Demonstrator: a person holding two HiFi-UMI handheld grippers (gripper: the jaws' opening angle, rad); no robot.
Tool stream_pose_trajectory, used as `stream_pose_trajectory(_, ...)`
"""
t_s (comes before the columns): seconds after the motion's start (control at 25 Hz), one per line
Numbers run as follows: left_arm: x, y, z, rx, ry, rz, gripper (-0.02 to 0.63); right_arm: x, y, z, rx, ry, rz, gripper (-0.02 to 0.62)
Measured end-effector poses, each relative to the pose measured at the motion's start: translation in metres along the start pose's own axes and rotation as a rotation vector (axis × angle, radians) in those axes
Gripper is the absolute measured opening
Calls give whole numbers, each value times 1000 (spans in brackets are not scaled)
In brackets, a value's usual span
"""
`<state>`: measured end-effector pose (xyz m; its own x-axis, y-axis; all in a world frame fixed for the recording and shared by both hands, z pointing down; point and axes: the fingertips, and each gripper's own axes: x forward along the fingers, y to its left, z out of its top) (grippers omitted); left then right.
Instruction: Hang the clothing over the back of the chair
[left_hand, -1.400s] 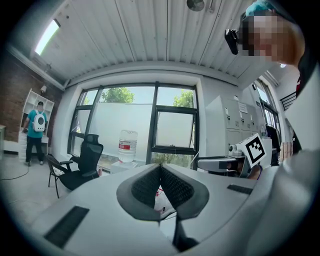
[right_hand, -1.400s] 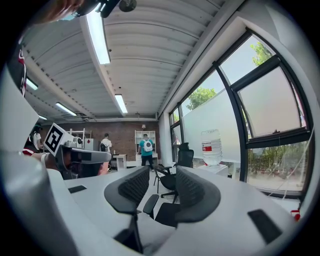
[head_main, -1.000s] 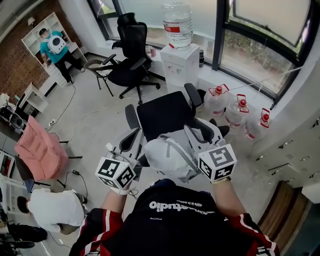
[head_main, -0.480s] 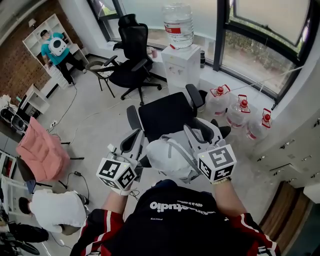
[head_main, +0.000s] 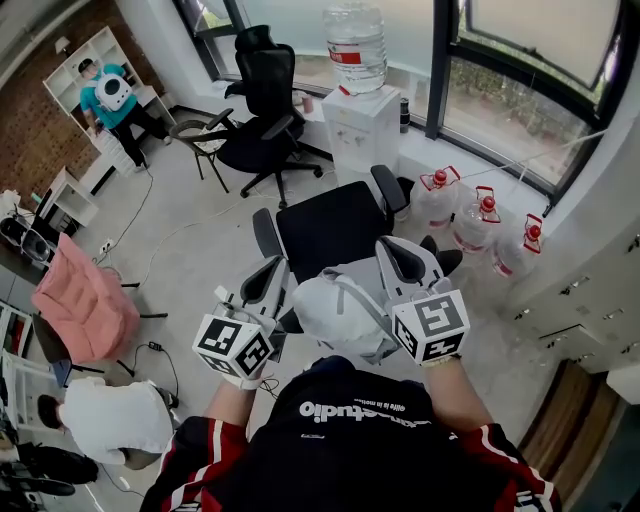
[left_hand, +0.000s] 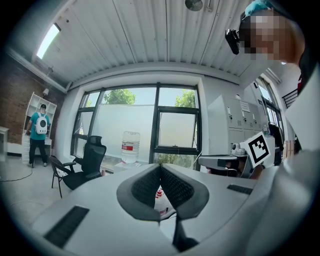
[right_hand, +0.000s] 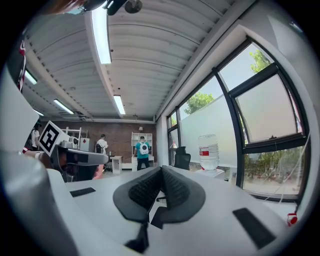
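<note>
The job looks nearly done, maybe all done. The biggest thing here is the black chair (head_main: 335, 228), standing in the middle of the grey floor (head_main: 200, 250). It has a wide, flat seat and two curved arm rests (head_main: 264, 232). The clothing (head_main: 335, 312) lies over the back of the chair, on the side closest to the person (head_main: 350, 440). It covers the back so well that the back can hardly be seen. The clothing is pale grey, soft and puffy, bunched into a round heap, with a thin seam or strap running across it. I think all that could be left is to smooth it down, but I cannot tell how far it hangs behind the chair. The left gripper (head_main: 266, 275) is just beside the clothing, near the chair's arm rest on the person's left. The right gripper (head_main: 400, 258) is just beside the clothing, near the other arm rest. Both are smooth white plastic. The left gripper's fingers (left_hand: 145, 187) are pressed together with nothing between them. The right gripper's fingers (right_hand: 176, 190) are pressed together too and hold nothing. They are tipped in dark, bumpy rubber.
</note>
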<state>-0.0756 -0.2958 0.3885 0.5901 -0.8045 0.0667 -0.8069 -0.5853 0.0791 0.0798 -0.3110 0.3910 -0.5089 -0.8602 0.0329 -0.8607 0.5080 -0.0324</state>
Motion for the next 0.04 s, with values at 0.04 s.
stream_pose_trajectory(0.04, 1, 0, 0, 0, 0, -1, 22, 0, -1, 1, -5, -5, -10, 15)
